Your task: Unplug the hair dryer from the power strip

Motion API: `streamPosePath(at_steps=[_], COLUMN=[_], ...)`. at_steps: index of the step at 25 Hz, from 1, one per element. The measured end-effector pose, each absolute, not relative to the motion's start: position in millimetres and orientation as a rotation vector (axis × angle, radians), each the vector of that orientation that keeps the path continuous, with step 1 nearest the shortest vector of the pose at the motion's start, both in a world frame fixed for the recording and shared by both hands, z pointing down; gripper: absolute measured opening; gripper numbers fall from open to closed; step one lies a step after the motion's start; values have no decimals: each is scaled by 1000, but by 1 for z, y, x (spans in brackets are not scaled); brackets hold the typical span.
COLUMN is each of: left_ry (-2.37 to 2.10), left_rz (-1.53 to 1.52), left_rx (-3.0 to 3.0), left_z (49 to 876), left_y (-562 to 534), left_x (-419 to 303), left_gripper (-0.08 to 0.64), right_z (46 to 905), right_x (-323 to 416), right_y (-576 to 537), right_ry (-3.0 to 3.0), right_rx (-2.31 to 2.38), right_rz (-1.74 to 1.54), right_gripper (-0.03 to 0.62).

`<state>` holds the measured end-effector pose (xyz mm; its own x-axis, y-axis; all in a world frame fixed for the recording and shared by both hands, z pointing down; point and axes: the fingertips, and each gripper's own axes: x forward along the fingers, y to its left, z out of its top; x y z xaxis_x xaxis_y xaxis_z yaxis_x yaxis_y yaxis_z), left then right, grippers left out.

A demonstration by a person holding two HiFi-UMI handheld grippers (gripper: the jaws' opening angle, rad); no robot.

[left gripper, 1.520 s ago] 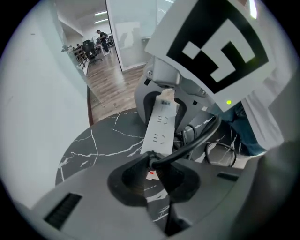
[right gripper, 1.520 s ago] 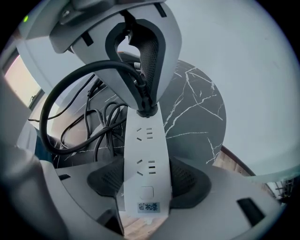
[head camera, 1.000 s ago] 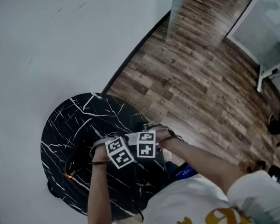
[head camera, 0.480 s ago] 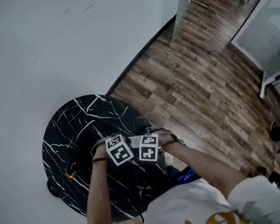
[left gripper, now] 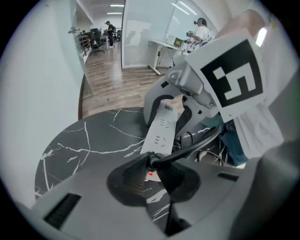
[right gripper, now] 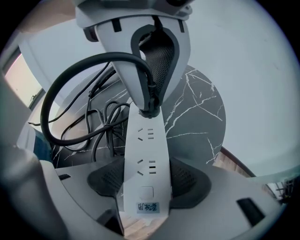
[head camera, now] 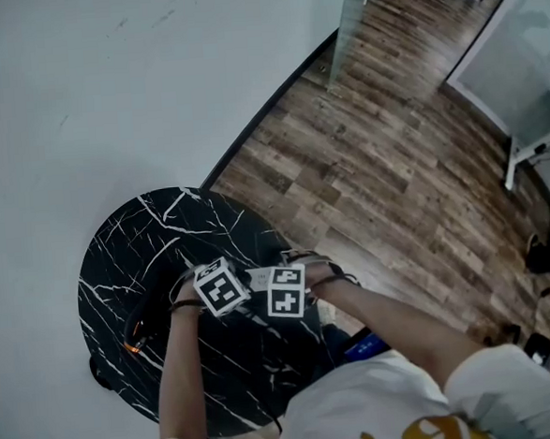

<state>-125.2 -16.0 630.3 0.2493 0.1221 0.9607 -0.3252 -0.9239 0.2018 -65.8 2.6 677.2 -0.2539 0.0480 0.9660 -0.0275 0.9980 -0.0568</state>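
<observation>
Nearest, the person's arms [head camera: 178,380], reaching down over the near right part of a round black marble table [head camera: 140,237], the two marker cubes side by side and almost touching.

In the right hand, the right gripper [right gripper: 147,180], clamped on the near end of a white power strip [right gripper: 146,140], one pad on each long side, just beside the switch and the small label. Farther along the strip, two groups of free sockets, then a black plug [right gripper: 148,110] at the far end, as far as visible still seated in its socket. Around that plug, the left gripper [left gripper: 151,171], pointing steeply down, its dark pads pressed on the plug from both sides. From the plug, a thick black cord [right gripper: 70,79] bending away in a wide loop, above a loose bunch of thinner cables [right gripper: 105,124] on the table.

Only in the head view: at the left edge of the table, a dark thing [head camera: 133,336] with an orange spot, well apart from both grippers. Too dark to tell whether this is the hair dryer. To the right, a wood floor [head camera: 393,159]; beyond the table, a white wall [head camera: 106,85].

Only in the left gripper view: a small red mark [left gripper: 149,174] just under the plug, and far behind, a desk [left gripper: 164,44] with a standing person [left gripper: 202,30].
</observation>
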Motion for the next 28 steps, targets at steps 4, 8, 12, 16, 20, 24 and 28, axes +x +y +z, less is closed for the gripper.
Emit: streamPosePath(at_steps=[4,8,12,16,20,24,28], left_ry=[-206,-298,-293,-189,-173,-263,-233], left_rz=[1771,1907,1900,1749,1765,1871,1855], left_rx=[2182,2247,2244,2162,2187,2289,2241], left_z=[633,632,634,635,632,630,634], left_y=[-10,-8,-5,-6,-9,-5,-3], left_x=[-127,-127,-129,-128,-127,-127,-129], left_gripper=[53,49,48,49,51,48,48], right_z=[678,677,677,678,678,677,677], right_x=[-67,-66,-66,-65,-67,-66,-67], right_y=[1,2,3,3,2,3,4], right_ry=[-1818,-1803,-1793,-1809,-1818,-1807,-1799], right_rx=[-9,-8,-22,-32,-26,-29,-46], right_rz=[78,78,59,56,67,53,38], right_gripper=[270,270,270,270,270,270,270])
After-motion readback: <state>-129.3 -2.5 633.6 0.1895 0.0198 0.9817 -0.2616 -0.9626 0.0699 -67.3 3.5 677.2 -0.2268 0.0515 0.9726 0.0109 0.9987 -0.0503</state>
